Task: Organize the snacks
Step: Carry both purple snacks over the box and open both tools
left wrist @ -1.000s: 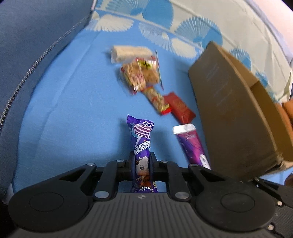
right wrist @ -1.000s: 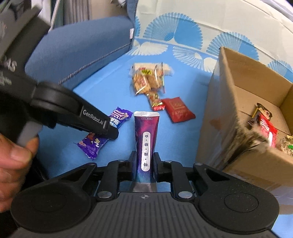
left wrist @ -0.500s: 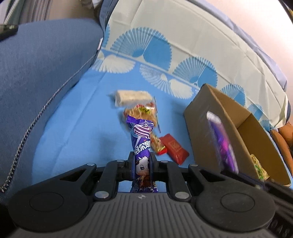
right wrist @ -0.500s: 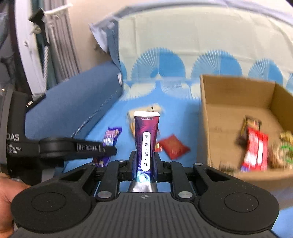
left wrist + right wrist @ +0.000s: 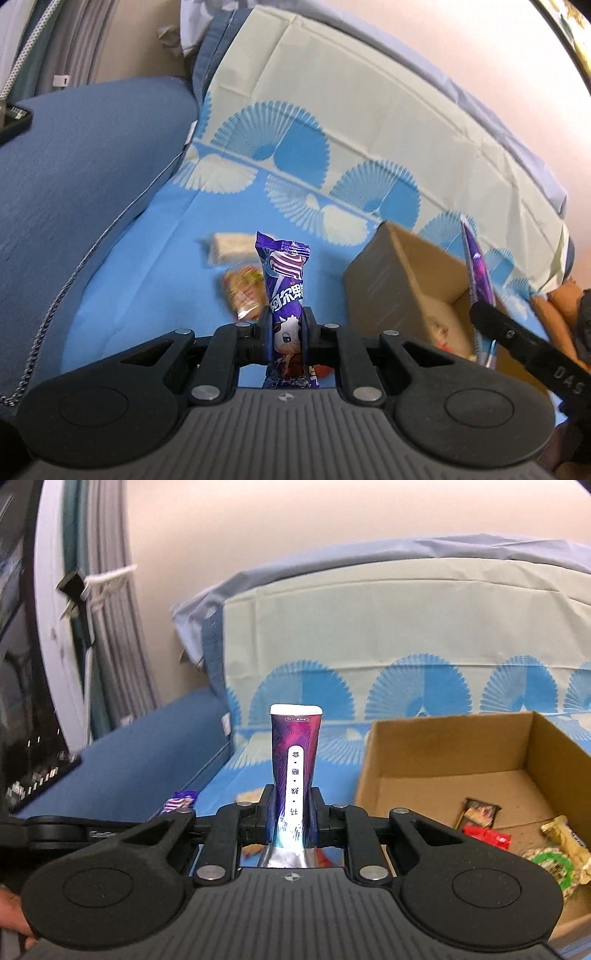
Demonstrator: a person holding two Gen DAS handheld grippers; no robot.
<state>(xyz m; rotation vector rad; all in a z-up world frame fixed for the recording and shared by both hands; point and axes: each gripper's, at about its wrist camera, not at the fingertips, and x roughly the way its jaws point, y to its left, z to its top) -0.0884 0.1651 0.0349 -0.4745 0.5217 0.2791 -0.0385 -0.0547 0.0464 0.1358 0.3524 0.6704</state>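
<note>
- Blue bedsheet (image 5: 155, 280) with fan pattern fills the centre and left of the left wrist view; a pale fan-print cloth (image 5: 388, 627) drapes upright behind it, upper centre of the right wrist view.
- Dark blue cushion (image 5: 85, 177) takes the left side of the left wrist view, with a zip running along its edge.
- Cardboard box (image 5: 443, 746), open at the top, sits on the sheet at centre right of the right wrist view. Several wrapped snacks lie on its floor at lower right, among them a red packet (image 5: 487, 837).
- Left gripper (image 5: 288, 325), lower centre of its view: jaws narrow, clamped on a purple candy wrapper (image 5: 284, 280) with a cartoon cow, which stands upright, off the sheet.
- Right gripper (image 5: 293, 805), lower centre of its view: jaws narrow, clamped on a purple snack tube (image 5: 295, 760) with a white end, upright, left of the box.
- Loose snacks remain on the sheet beyond the left gripper: a pale bar (image 5: 232, 248) and, just below it, a blurred clear-wrapped snack (image 5: 243, 295).
</note>
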